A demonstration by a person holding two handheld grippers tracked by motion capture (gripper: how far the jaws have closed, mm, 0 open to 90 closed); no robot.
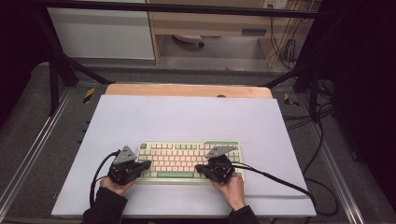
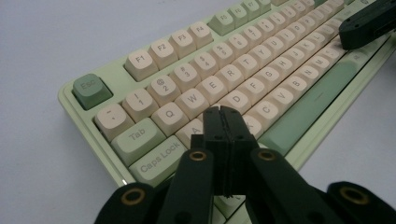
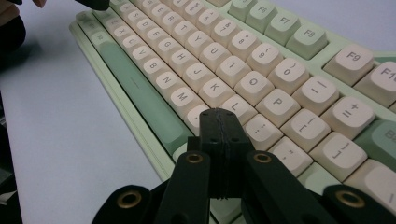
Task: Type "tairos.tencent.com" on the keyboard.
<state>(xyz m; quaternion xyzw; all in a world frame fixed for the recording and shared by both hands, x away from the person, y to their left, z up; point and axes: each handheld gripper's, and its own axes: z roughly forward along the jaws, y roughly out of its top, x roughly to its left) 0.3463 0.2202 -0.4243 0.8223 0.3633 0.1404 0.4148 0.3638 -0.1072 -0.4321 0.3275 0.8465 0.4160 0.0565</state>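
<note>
A pale green mechanical keyboard with cream keycaps and a green space bar lies flat near the front middle of the white-covered desk, its long side running across the desk.

At the keyboard's left end, the black left gripper is held in the person's left hand, coming in from the lower left. Its fingers are pressed together with nothing between them. In the left gripper view their tip sits low over the left part of the letter block, near the A and S keys, below the Q and W keys and right of the green Caps Lock key; whether it touches a cap cannot be told.

At the keyboard's right end, the black right gripper rests in the person's right hand. Its fingers are likewise shut and empty. In the right gripper view the tip hangs just over the keys below the L key, beside the right end of the space bar.
</note>
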